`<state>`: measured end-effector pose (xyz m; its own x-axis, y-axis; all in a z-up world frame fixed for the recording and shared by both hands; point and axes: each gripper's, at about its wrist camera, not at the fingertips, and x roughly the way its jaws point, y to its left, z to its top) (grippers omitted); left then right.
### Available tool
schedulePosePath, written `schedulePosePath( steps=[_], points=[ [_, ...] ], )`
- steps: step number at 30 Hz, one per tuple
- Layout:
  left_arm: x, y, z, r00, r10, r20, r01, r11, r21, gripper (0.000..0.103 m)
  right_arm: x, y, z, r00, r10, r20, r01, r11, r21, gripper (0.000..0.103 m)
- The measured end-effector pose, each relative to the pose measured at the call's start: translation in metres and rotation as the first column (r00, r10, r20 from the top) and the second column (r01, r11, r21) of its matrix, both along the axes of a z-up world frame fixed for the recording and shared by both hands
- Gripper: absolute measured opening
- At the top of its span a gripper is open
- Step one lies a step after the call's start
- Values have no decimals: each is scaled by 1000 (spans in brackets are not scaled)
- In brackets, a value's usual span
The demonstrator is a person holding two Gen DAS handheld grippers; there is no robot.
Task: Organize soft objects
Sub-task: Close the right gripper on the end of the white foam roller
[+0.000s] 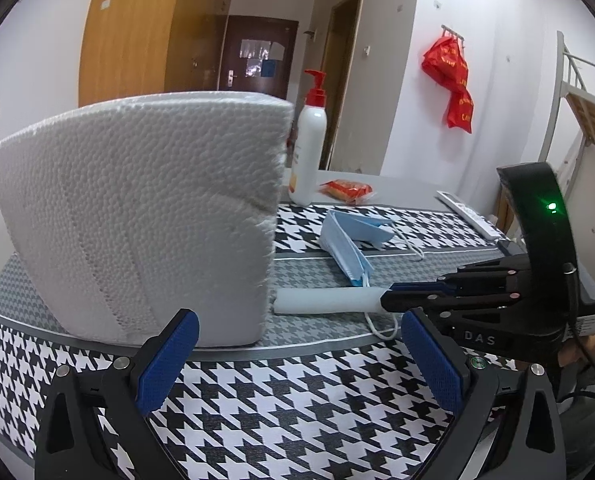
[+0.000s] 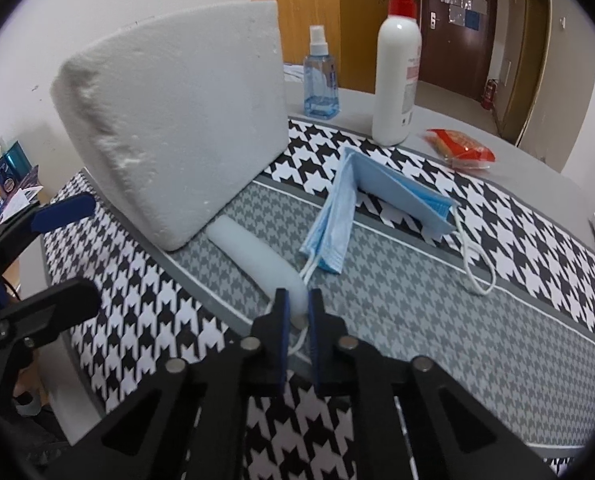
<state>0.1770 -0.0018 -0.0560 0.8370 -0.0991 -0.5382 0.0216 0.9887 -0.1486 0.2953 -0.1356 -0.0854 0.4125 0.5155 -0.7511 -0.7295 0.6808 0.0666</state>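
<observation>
Your right claw (image 2: 297,308) is pinched shut on the near end of the white foam tube (image 2: 257,256), its blue pads pressing the tube from both sides; a white ear loop of the masks runs beneath the tips. Your left claw (image 1: 297,360) hangs wide open with nothing between its blue pads, poised over the houndstooth cloth (image 1: 277,408) at the near edge of the worktop (image 2: 477,128), just in front of the styrofoam block.

The foam tube lies flat on the grey band of the cloth, its far end just beside the base of the big white styrofoam block (image 2: 177,128), which stands on edge and leans a little. Right of the tube, the stack of blue face masks (image 2: 361,204) rests on the cloth, folded open like a tent, with another ear loop (image 2: 477,264) trailing toward the right.

Farther back, on the bare grey worktop, you have a white pump bottle with a red top (image 2: 397,68), a clear blue spray bottle (image 2: 320,76) behind the block, and a red snack packet (image 2: 459,148) to the right. A red plastic bag (image 1: 451,76) hangs on the far wall.
</observation>
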Motion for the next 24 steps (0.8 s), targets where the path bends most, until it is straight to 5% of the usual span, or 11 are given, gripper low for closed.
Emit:
schedulePosePath(
  steps=[9,24],
  points=[
    [-6,-9,4,1000,-8,9,8,1000,10,101,-22,-15,13,1000,-4,17,3,999,42,8],
    [-3,-46,6,997,-78,12,77,996,44,101,-34,-90,23,982,-187,41,183,980,82,8]
  ],
)
